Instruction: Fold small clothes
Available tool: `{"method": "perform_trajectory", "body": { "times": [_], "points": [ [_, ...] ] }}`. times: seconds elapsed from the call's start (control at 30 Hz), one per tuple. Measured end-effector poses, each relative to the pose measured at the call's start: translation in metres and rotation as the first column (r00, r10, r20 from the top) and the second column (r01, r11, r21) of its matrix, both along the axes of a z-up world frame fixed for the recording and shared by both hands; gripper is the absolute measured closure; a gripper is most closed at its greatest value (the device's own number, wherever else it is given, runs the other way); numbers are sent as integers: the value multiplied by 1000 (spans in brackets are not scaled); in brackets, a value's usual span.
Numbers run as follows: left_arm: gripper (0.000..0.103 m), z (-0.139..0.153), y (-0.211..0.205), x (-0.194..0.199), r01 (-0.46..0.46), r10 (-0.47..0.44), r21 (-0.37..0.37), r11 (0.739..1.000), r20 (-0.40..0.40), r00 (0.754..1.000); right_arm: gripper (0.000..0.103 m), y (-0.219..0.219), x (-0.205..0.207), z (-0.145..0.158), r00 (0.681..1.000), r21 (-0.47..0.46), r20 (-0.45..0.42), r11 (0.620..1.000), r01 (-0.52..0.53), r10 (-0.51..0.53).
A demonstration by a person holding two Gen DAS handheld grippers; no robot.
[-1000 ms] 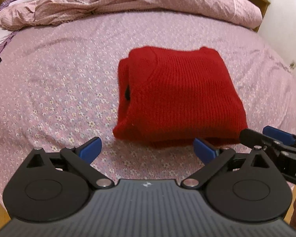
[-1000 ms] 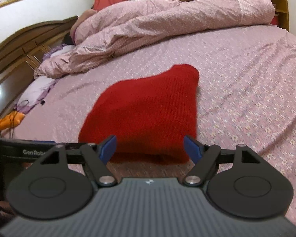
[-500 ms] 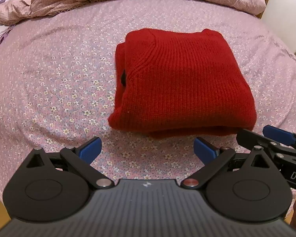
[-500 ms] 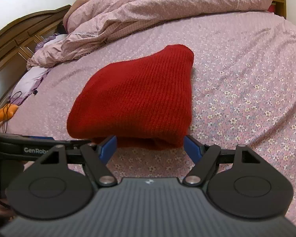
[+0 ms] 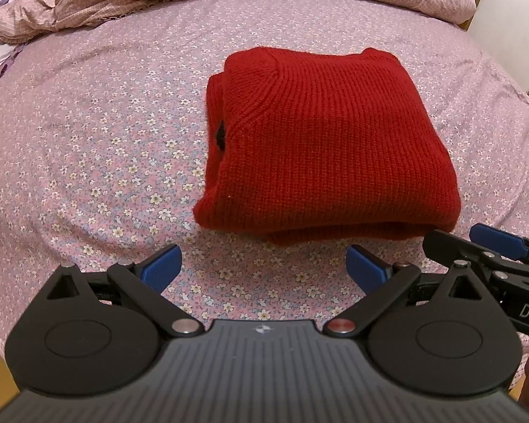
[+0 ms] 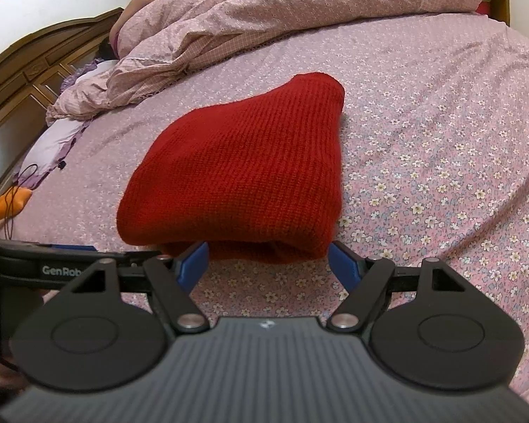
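A red knitted sweater lies folded into a thick rectangle on the floral pink bedsheet. In the left wrist view my left gripper hovers just short of the sweater's near edge, jaws wide apart with only sheet between the blue pads. The right gripper's fingers poke in from the right, beside the sweater's near right corner. In the right wrist view the same sweater fills the middle, and my right gripper stands open right at its near folded edge, pads apart and not pressing on it.
A rumpled pink duvet is heaped along the far side of the bed. A dark wooden headboard, a lilac pillow and an orange item with a cable sit at the left. A white wall rises beyond the bed's right side.
Both cameras have tipped downward a little, so the sweater sits fuller in each view. The sweater itself has not moved and both grippers stay open.
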State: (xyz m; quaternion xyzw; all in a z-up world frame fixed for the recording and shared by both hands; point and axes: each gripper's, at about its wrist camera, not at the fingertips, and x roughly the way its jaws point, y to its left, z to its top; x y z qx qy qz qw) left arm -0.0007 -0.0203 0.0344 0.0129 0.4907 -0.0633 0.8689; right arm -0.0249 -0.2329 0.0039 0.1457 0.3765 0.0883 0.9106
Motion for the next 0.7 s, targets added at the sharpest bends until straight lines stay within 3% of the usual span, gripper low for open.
{"method": "perform_trajectory", "body": {
  "times": [0.7],
  "points": [
    [2,0,1,-1,2,-2,2,1000,0,1000,27,1,-1,1,1000,-2,5,1000,-2,2]
  ]
}}
